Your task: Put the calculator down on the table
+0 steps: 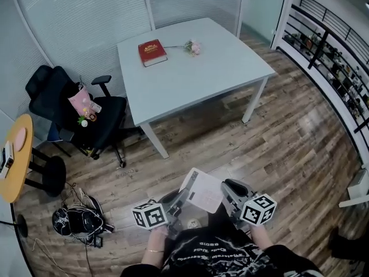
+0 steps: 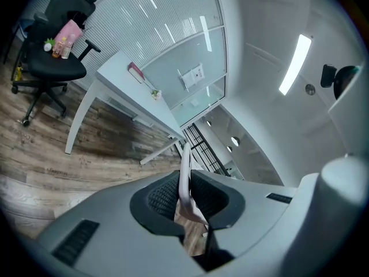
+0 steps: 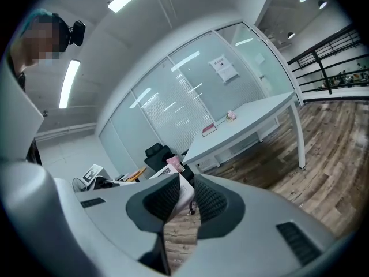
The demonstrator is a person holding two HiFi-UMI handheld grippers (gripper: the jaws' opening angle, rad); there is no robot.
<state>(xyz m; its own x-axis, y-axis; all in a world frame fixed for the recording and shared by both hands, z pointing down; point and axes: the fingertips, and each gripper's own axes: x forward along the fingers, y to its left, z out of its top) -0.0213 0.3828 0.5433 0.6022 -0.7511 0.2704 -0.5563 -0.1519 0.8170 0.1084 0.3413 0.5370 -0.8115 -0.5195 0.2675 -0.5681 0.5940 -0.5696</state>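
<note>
While my L gripper [image 2: 185,193] pinches the thin, flat white calculator [image 1: 203,191] edge-on, R gripper [image 3: 187,198] seems slack round its corner.

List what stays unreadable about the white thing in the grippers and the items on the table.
White flat thing: no keys or display show; head view gives a plain face, left gripper view only its edge.
Red book: cover print too small, head view.
Pink object beside it: too small to identify; perhaps flowers.
Left gripper fingertips: covered by the white flat thing in head view.
</note>
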